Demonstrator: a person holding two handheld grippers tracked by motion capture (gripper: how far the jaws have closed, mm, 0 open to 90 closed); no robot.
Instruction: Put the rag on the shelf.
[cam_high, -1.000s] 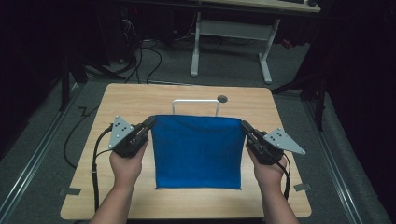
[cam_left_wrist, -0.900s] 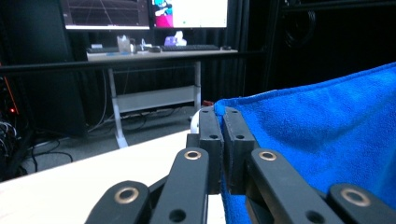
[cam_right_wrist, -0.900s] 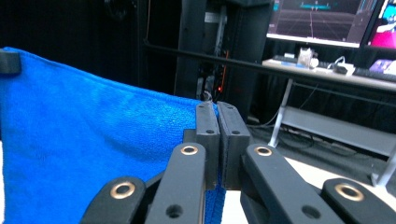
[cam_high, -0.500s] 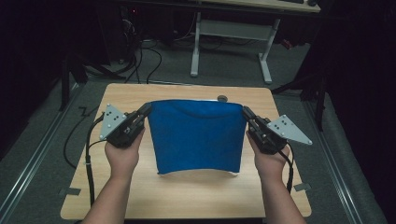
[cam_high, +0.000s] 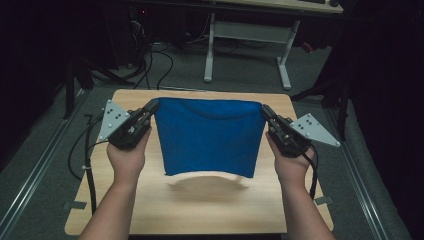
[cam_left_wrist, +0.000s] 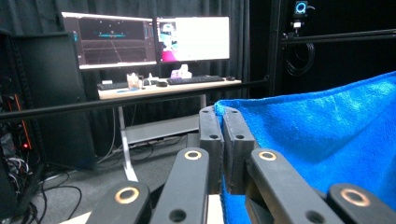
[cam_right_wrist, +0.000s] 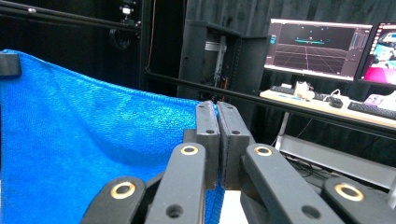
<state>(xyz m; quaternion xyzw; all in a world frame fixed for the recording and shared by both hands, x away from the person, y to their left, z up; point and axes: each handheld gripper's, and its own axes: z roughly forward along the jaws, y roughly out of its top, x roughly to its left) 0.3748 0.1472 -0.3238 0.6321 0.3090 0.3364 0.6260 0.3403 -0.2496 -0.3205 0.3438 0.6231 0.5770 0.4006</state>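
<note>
A blue cloth (cam_high: 207, 135) hangs stretched between both grippers above the wooden table (cam_high: 200, 205), its lower edge off the surface with a shadow under it. My left gripper (cam_high: 151, 106) is shut on the cloth's top left corner; in the left gripper view the jaws (cam_left_wrist: 223, 122) pinch the blue cloth (cam_left_wrist: 322, 140). My right gripper (cam_high: 265, 111) is shut on the top right corner; in the right gripper view the closed gripper (cam_right_wrist: 217, 116) bites the cloth (cam_right_wrist: 93, 154). The top edge sags a little in the middle.
A white-legged desk (cam_high: 247, 40) stands beyond the table, with cables (cam_high: 150, 60) on the floor at the left. Monitors (cam_left_wrist: 149, 37) and a keyboard sit on a far desk. Metal rails (cam_high: 30, 175) run along both sides of the table.
Both hands have lifted the cloth off the table; it lay flat a second ago and now hangs in the air. The grip of each gripper is unchanged.
</note>
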